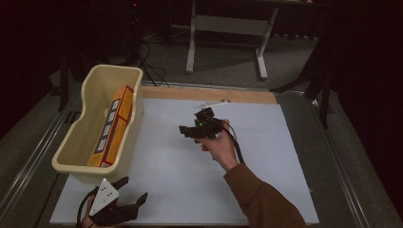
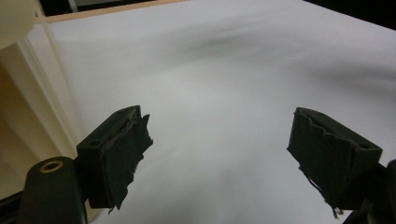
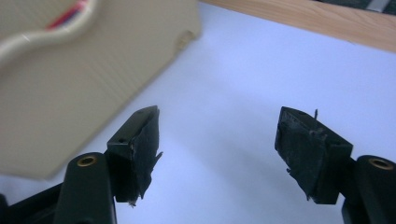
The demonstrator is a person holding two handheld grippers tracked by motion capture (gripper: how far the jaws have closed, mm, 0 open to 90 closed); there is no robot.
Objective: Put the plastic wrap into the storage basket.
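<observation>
A cream plastic tub [image 1: 114,67] stands on the left of the white mat [image 1: 180,175]. An orange and yellow box [image 1: 114,126] lies on edge inside it, along its right wall. My right gripper [image 1: 190,122] hovers over the middle of the mat, right of the tub, pointing left. Its jaws are open with nothing between them. In the right gripper view the right gripper [image 3: 217,135] frames bare mat, with the tub [image 3: 93,70] close at the upper left. My left gripper [image 1: 134,189] rests at the mat's near left corner, below the tub. The left gripper [image 2: 219,140] is open and empty.
A wooden strip [image 1: 209,93] borders the mat's far edge, with a small pale scrap [image 1: 211,103] just in front of it. Beyond the table stand a white desk frame [image 1: 228,28] and cables [image 1: 149,66] on the floor. Metal rails run along both table sides.
</observation>
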